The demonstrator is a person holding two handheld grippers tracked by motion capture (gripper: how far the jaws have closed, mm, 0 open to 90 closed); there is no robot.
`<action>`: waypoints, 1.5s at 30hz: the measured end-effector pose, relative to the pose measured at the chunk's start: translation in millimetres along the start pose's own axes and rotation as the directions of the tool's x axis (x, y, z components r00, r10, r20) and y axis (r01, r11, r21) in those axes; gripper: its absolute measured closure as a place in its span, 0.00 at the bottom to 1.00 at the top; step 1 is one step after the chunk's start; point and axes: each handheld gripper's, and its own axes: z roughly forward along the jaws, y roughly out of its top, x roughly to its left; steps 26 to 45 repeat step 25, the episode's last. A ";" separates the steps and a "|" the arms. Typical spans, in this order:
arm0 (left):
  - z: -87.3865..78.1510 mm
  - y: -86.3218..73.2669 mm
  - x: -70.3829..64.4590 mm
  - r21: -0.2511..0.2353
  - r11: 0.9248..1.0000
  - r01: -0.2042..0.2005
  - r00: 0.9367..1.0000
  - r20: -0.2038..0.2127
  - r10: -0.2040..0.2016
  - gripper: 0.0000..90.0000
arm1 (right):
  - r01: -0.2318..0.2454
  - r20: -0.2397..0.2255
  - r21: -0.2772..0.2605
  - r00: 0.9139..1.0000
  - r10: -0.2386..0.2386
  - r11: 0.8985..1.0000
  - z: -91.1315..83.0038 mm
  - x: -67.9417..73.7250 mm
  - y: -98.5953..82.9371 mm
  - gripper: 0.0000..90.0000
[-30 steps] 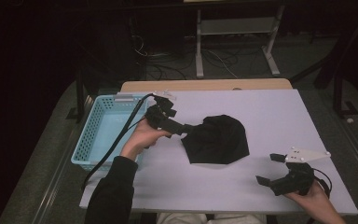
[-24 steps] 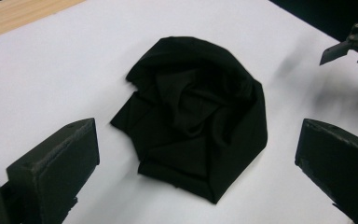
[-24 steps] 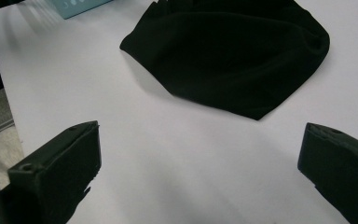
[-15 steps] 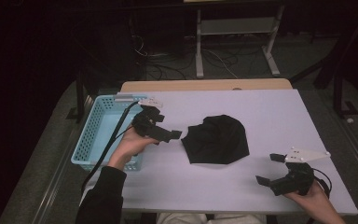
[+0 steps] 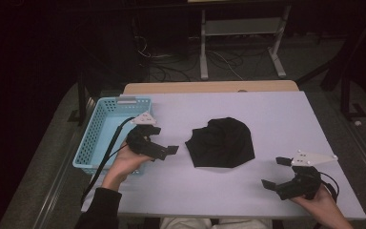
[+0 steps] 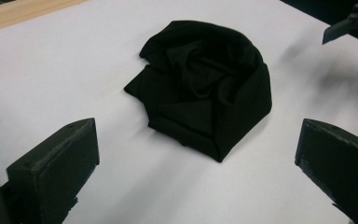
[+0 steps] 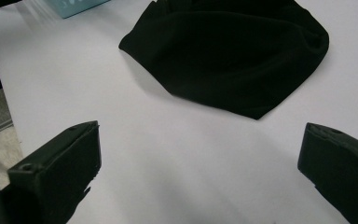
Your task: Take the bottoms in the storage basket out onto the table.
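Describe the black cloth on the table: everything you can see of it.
The black cloth is a soft, matte fabric bunched into a rough, rounded heap with folds and creases on top and a pointed corner toward the person. It lies near the middle of the white table, right of the blue basket. Nothing touches it; both open grippers stand apart from it.

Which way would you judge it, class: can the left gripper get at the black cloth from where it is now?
Probably yes. The left gripper is open beside the black cloth, its jaws pointing at it, with bare white table between them and nothing in the way.
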 end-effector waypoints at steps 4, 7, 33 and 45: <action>-5.4 -10.5 -2.6 -0.013 1.000 -0.012 1.000 -0.023 0.012 0.00 | 0.002 0.000 0.000 1.000 -0.002 1.000 -0.1 0.1 0.0 0.00; -9.8 -18.7 -3.3 -0.022 1.000 -0.010 0.999 -0.046 0.009 0.00 | 0.001 0.001 -0.001 1.000 -0.001 1.000 -0.2 0.0 0.0 0.00; -28.1 -54.5 -8.2 -0.094 0.995 0.023 0.997 -0.069 -0.030 0.00 | 0.000 0.006 -0.003 1.000 0.000 1.000 -0.5 -0.4 -0.1 0.00; -28.1 -54.5 -8.2 -0.094 0.995 0.023 0.997 -0.069 -0.030 0.00 | 0.000 0.006 -0.003 1.000 0.000 1.000 -0.5 -0.4 -0.1 0.00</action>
